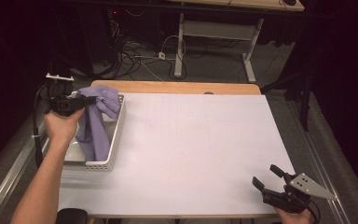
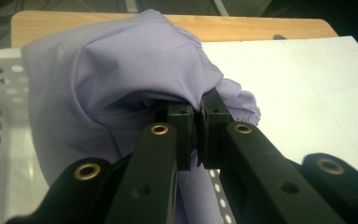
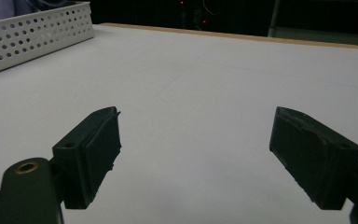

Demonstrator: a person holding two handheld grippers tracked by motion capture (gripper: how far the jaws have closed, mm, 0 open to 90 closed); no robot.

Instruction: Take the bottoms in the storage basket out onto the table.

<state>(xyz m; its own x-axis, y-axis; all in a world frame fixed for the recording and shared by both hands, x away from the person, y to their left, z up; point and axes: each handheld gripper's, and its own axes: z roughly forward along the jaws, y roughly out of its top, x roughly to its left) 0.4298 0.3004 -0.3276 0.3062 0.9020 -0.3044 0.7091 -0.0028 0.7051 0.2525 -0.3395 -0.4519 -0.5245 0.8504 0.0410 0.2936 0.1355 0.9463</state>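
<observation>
Here, the left gripper (image 1: 86,100), jaws pressed together on a fold, pinches the lilac cloth (image 1: 95,123) above the white perforated basket (image 1: 116,135) at the table's (image 1: 191,149) left edge. Cloth hangs from the jaws w/ its lower end down inside the basket; upper bunch spills over the far rim. Left gripper view: fabric (image 2: 135,79) bulges around the closed tips. Right gripper (image 1: 268,179), jaws spread wide, hovers near the table's front-right corner, well apart from the basket (image 3: 37,35).

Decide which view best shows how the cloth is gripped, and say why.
The left gripper view: the left gripper is shut on the cloth, close up. The high view shows the cloth hanging into the basket; the right gripper view catches a corner.
</observation>
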